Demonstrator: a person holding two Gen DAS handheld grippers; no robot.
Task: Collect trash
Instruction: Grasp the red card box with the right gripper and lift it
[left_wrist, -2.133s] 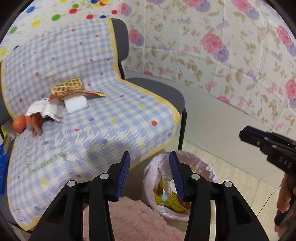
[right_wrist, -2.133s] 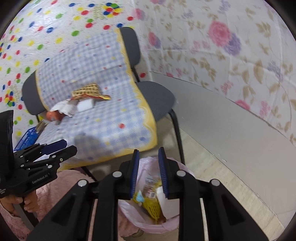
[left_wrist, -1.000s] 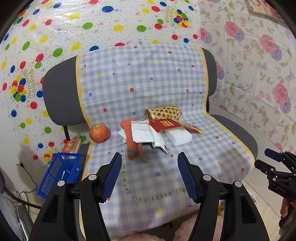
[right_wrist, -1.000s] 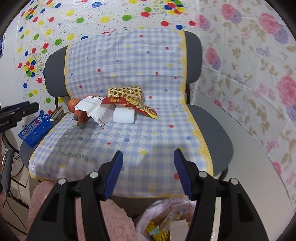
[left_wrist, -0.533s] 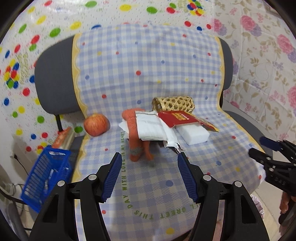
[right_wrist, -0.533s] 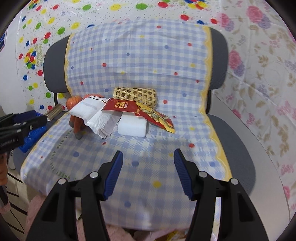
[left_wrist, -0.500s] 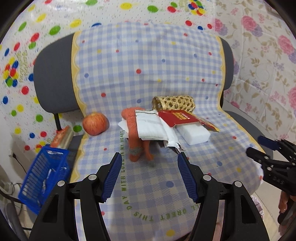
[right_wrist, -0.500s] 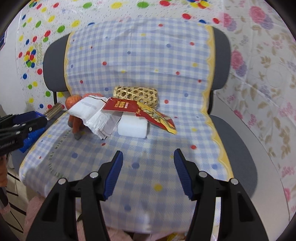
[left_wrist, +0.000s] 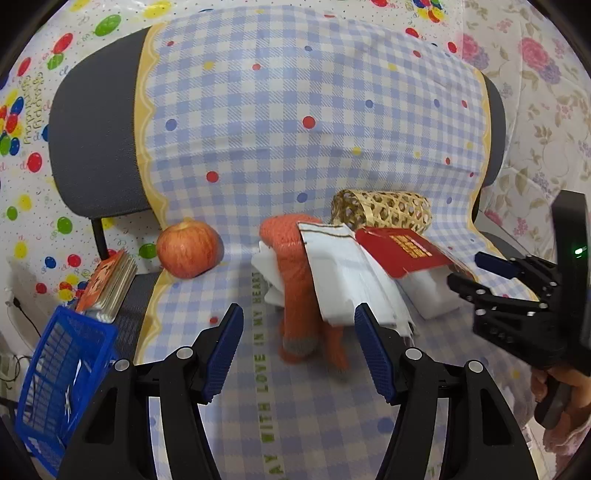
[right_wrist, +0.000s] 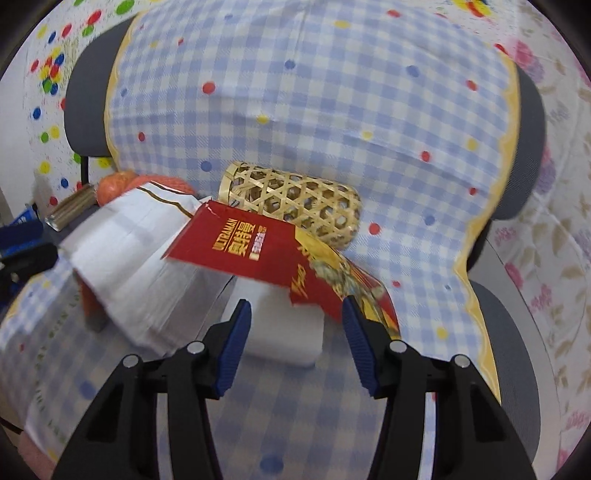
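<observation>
A pile lies on the checked chair seat. A red torn wrapper (right_wrist: 266, 254) rests on a white foam block (right_wrist: 277, 325), also seen in the left wrist view (left_wrist: 428, 295). A white crumpled paper bag (left_wrist: 343, 273) (right_wrist: 136, 254) drapes over an orange knitted toy (left_wrist: 295, 280). My left gripper (left_wrist: 299, 347) is open, just short of the toy. My right gripper (right_wrist: 295, 339) is open, its fingers on either side of the foam block; it also shows in the left wrist view (left_wrist: 476, 273).
A woven bamboo tube (left_wrist: 380, 212) (right_wrist: 291, 203) lies behind the pile. An apple (left_wrist: 186, 249) sits left of the toy. A blue basket (left_wrist: 62, 384) and a stack of cards (left_wrist: 107, 284) are off the seat's left edge. Checked cloth (left_wrist: 295, 129) covers the chair.
Both grippers have moved in closer to the pile on the seat. The right one now has its open fingers around the foam block. Nothing has been picked up.
</observation>
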